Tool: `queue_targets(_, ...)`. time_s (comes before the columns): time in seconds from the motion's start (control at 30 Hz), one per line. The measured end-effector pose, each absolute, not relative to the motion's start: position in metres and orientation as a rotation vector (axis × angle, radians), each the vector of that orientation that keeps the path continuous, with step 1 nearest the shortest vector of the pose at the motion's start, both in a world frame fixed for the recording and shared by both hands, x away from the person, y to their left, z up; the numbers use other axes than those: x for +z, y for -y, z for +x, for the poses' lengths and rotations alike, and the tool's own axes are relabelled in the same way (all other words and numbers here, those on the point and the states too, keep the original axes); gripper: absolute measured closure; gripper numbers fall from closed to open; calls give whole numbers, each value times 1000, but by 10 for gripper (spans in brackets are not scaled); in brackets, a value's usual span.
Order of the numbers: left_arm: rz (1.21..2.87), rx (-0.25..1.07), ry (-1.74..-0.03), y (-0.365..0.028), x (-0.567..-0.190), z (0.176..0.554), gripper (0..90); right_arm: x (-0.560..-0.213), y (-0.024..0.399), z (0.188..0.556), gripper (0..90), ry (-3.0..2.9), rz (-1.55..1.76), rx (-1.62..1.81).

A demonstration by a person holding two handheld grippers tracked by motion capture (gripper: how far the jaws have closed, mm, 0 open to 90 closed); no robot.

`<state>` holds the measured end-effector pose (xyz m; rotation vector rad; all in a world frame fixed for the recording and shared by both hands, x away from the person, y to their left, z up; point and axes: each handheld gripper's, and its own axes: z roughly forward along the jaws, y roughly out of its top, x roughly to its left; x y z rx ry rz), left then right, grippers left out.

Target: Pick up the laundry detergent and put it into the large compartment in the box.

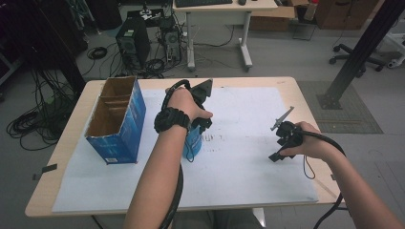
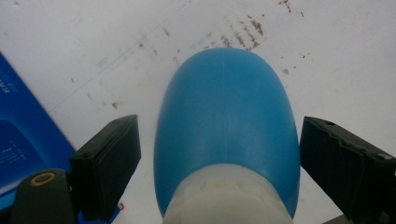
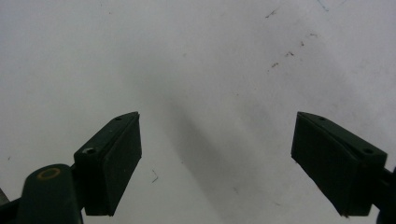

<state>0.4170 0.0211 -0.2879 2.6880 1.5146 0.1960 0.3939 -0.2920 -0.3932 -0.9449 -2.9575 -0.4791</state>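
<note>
A blue bottle (image 2: 226,121) with a white cap end nearest the camera lies between the jaws of my left gripper (image 2: 219,140). The jaws are open: there is a small gap on the left side, and the right jaw is almost at the bottle's wall. From the high view, the bottle (image 1: 193,142) sits on the white sheet (image 1: 239,157) under the left hand, with the left gripper (image 1: 198,128) pointing down over it. My right gripper (image 1: 281,145) hovers over the sheet at the right. In its own view the right gripper (image 3: 217,140) is open, with nothing between its jaws.
An open blue cardboard box (image 1: 119,121) with brown dividers stands at the table's left, close to the bottle; its blue wall (image 2: 23,135) shows beside the left jaw. The wooden table's edge (image 1: 305,105) borders the sheet. Computers and cables lie on the floor beyond.
</note>
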Motion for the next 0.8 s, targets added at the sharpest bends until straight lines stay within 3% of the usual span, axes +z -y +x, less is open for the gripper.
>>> queue_targets(0.8, 2712, 199, -1503, -23, -295, 418, 222, -402, 290, 396, 163, 2947, -936, -461)
